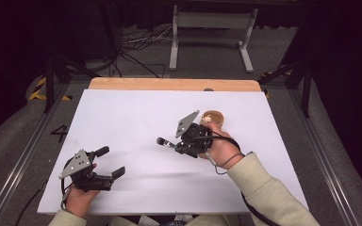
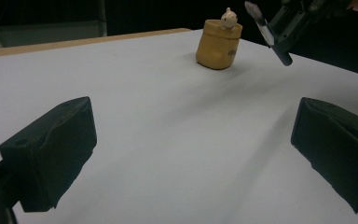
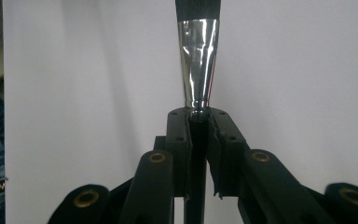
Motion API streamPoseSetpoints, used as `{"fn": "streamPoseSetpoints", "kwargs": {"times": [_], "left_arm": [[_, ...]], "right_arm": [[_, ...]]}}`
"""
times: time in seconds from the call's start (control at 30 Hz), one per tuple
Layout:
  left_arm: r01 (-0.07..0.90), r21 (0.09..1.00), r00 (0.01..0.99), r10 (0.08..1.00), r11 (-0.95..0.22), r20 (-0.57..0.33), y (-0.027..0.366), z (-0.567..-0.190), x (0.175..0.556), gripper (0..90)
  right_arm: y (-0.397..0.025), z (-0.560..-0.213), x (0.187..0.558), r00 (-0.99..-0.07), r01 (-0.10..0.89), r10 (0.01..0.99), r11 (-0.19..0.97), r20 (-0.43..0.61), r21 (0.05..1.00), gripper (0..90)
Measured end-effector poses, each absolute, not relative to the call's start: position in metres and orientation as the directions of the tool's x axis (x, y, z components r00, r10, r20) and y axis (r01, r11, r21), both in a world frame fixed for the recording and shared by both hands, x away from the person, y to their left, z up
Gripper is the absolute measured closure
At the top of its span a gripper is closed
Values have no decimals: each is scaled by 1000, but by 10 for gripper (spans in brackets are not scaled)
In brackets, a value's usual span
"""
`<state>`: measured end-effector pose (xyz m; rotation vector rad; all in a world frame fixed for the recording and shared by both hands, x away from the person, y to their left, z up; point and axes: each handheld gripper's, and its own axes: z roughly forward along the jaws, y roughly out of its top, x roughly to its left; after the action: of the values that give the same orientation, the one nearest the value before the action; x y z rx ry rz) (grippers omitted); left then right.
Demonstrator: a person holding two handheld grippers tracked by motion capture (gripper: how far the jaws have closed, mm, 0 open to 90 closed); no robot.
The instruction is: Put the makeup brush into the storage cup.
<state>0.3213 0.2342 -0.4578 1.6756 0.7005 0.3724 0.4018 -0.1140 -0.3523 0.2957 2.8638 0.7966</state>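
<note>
A: Right hand-held gripper [image 1: 168,143] — closed or parted?

B: Clamped tight on a brush [image 3: 198,60]. Black handle pinched between the jaws, silver ferrule just past the tips, dark bristles beyond. Seen from above, pointing left over the middle of the desk [image 1: 122,113], brush tip [image 1: 160,141] raised off the white surface or barely above it; cannot tell which.

A: And the left hand-held gripper [image 1: 111,162]?

B: Wide open, gripping nothing. Resting low at the near left of the desk, jaws aimed right, bare white surface between them in its own view.

A: Anything else close to the brush?

B: A small tan pot [image 2: 218,43] with a pale little figure [image 2: 229,18] perched on its rim. Standing upright toward the far side, right of centre, just behind the right hand [image 1: 219,147]. Apart from the brush, not touching it.

A: Distance between the two hand-held grippers?

B: Well apart, left one nearer, right one farther and to the right.
</note>
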Motion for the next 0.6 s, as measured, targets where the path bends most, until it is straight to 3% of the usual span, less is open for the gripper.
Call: {"fn": "streamPoseSetpoints", "kwargs": {"times": [0.6], "left_arm": [[240,966,766,631,-100,-125,234,-458,321,9]], "right_arm": [[-157,-337,403,-901,226,428,597,-68,769,797]]}}
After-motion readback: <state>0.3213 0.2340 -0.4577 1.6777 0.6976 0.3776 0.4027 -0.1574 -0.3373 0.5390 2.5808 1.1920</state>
